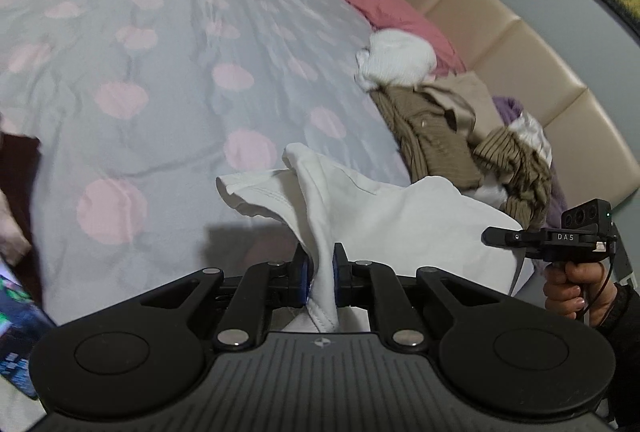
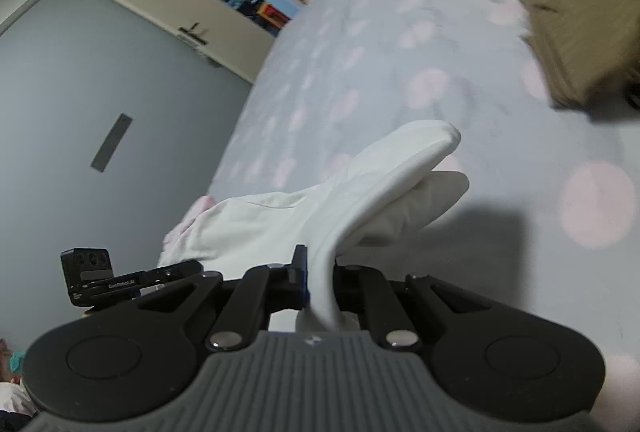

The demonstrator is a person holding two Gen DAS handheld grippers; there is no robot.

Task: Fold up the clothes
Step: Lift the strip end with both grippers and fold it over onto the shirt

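Observation:
A white garment (image 1: 392, 216) is held up above the bed between both grippers. My left gripper (image 1: 320, 272) is shut on a bunched edge of it, with the cloth spreading away to the right. In the right wrist view the same white garment (image 2: 360, 192) curves up out of my right gripper (image 2: 320, 272), which is shut on another edge. The right gripper's body (image 1: 560, 236) shows at the right of the left wrist view, held by a hand (image 1: 572, 288). The left gripper's body (image 2: 100, 272) appears at the lower left of the right wrist view.
The bed has a grey cover with pink dots (image 1: 160, 72). A heap of clothes lies by the beige headboard (image 1: 520, 44): a white top (image 1: 396, 60), brown knitwear (image 1: 448, 136), a pink pillow (image 1: 400, 16). A grey wall and a door (image 2: 100, 92) stand beyond the bed.

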